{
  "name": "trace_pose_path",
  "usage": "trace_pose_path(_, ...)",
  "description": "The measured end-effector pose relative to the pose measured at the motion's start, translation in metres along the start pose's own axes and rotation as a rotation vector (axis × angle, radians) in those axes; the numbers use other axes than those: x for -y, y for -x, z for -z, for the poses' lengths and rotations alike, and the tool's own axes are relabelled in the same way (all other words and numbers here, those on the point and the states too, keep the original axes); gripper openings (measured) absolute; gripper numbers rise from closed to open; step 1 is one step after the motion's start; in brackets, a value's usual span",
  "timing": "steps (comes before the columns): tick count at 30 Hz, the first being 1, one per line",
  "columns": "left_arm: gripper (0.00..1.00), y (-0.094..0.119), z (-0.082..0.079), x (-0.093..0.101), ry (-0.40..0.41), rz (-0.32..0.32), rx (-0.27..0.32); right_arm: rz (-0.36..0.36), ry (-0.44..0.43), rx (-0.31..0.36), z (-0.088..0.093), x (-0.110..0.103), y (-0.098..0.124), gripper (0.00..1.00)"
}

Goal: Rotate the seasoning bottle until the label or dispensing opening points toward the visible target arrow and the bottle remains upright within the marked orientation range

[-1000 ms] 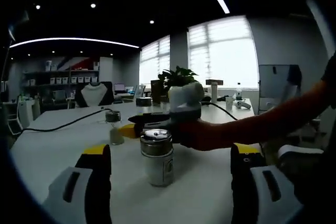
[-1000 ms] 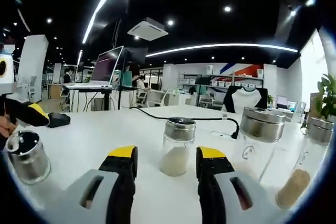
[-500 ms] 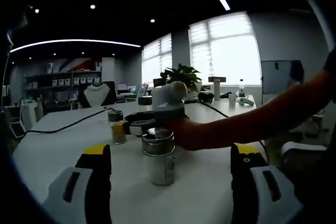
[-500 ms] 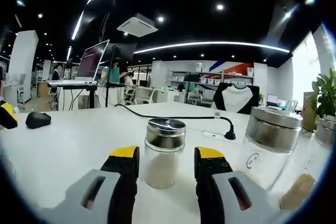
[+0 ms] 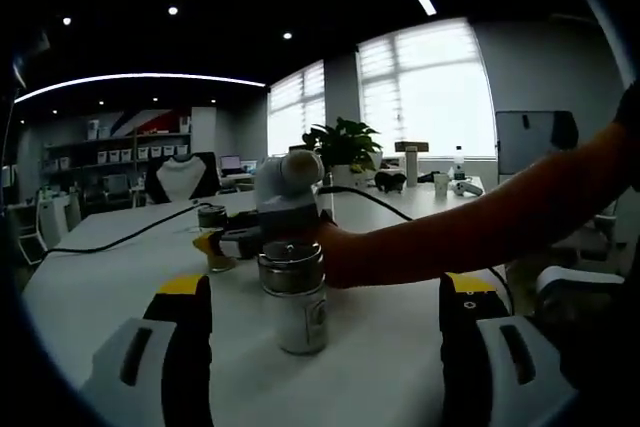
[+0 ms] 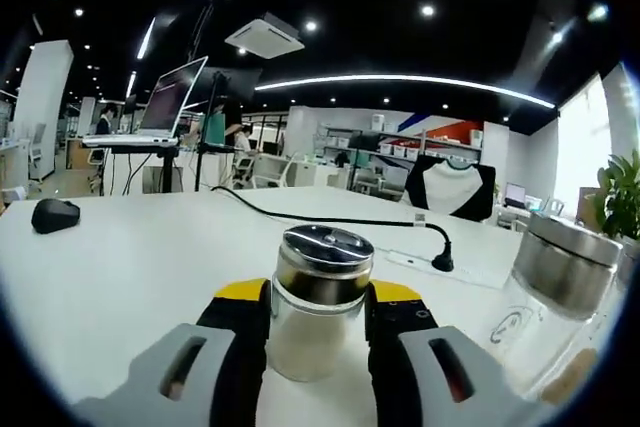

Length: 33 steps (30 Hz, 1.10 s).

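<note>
A glass seasoning bottle [image 5: 293, 299] with a metal cap and pale powder stands upright on the white table [image 5: 100, 287]. It is a little ahead of my left gripper [image 5: 325, 289], whose jaws stand wide open on either side of it without touching. A smaller metal-capped seasoning bottle [image 6: 318, 312] with pale powder sits upright between the yellow-tipped jaws of my right gripper [image 6: 318, 294], which press on its glass sides. In the left gripper view, the right gripper [image 5: 218, 243], held on a person's arm [image 5: 480, 237], reaches that small bottle [image 5: 211, 215] behind the nearer one.
A large jar [image 6: 555, 282] with a metal lid stands close on the right. A black cable [image 6: 330, 219] with a plug crosses the table behind the small bottle. A mouse [image 6: 55, 214] lies far left. A potted plant [image 5: 340, 142] stands at the table's back.
My right gripper has moved forward until the small bottle sits between its jaws, and the jaws have narrowed onto it. In the left gripper view it slid left. The left gripper stayed put.
</note>
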State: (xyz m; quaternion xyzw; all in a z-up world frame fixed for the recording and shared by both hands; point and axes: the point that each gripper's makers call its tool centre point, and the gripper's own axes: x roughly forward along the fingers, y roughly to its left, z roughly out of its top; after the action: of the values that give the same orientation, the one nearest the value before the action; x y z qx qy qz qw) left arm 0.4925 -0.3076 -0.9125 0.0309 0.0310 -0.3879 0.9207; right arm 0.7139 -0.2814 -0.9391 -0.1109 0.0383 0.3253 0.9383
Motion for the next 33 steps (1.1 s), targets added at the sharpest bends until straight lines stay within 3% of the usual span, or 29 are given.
trace_pose_path(2, 1.0, 0.0, -0.002, 0.001, -0.005, 0.002, 0.003, 0.01, 0.022, -0.004, -0.002, 0.0, 0.002, 0.35)
trace_pose_path(5, 1.0, -0.001, -0.003, -0.001, -0.009, -0.008, 0.006, -0.021, -0.012, -0.002, -0.003, -0.004, 0.005, 0.34)
trace_pose_path(9, 1.0, -0.002, -0.006, -0.002, -0.006, -0.02, 0.021, -0.036, 0.037, 0.018, -0.009, -0.009, 0.013, 0.33)
trace_pose_path(12, 1.0, 0.0, -0.015, -0.011, -0.063, -0.077, 0.056, -0.055, 0.012, 0.04, -0.017, -0.011, 0.02, 0.33)
trace_pose_path(18, 0.99, 0.004, -0.031, -0.008, -0.023, -0.059, 0.129, -0.099, 0.022, 0.067, -0.032, -0.013, 0.03, 0.33)
trace_pose_path(23, 0.99, 0.005, -0.042, -0.005, 0.021, -0.035, 0.181, -0.152, -0.047, 0.062, -0.035, -0.018, 0.05, 0.33)
trace_pose_path(30, 0.99, 0.004, -0.047, -0.003, 0.021, -0.032, 0.191, -0.205, -0.031, 0.063, -0.031, -0.023, 0.079, 0.33)
trace_pose_path(33, 0.98, 0.001, -0.048, 0.002, 0.02, -0.011, 0.187, -0.226, -0.045, 0.096, -0.032, -0.026, 0.096, 0.33)
